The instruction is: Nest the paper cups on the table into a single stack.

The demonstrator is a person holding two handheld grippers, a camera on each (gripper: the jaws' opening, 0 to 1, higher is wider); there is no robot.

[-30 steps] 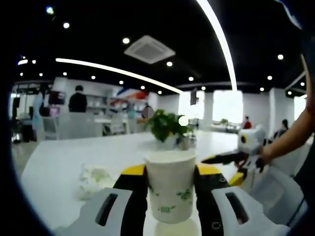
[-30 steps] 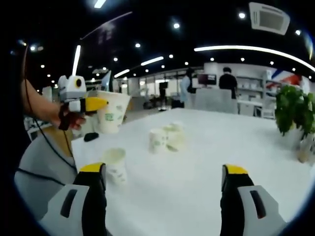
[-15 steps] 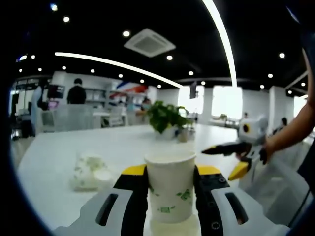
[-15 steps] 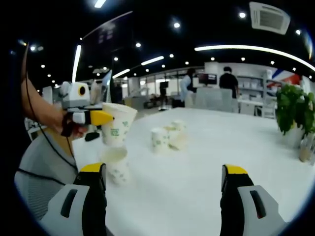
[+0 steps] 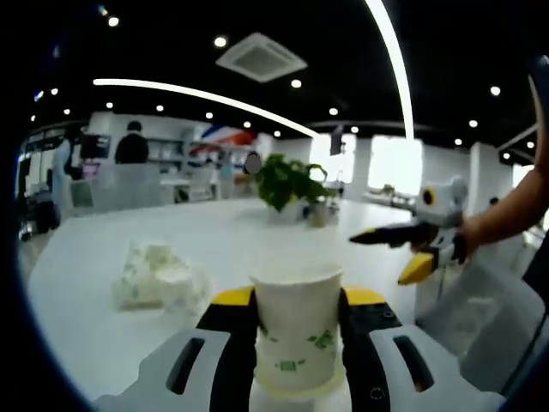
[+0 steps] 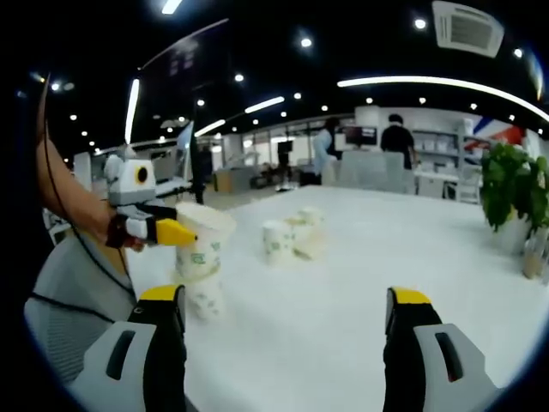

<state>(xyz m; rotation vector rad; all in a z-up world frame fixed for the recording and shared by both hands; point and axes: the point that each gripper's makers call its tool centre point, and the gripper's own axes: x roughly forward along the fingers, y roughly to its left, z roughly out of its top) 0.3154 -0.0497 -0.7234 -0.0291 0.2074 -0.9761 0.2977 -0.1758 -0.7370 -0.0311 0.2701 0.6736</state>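
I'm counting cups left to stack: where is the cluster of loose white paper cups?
In the right gripper view, the cluster of white paper cups sits mid-table, right of the left gripper; the left gripper view shows it at left.

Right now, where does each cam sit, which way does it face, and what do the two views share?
Left gripper view: rides the left hand-held gripper, looking along jaws shut on a paper cup toward a potted plant; the person's forearm with the right hand-held gripper enters at right.
Right gripper view: rides the right hand-held gripper, jaws open, facing across the white table; the person's other arm enters at left.
Shared: the held cup, loose cups, plant, table.
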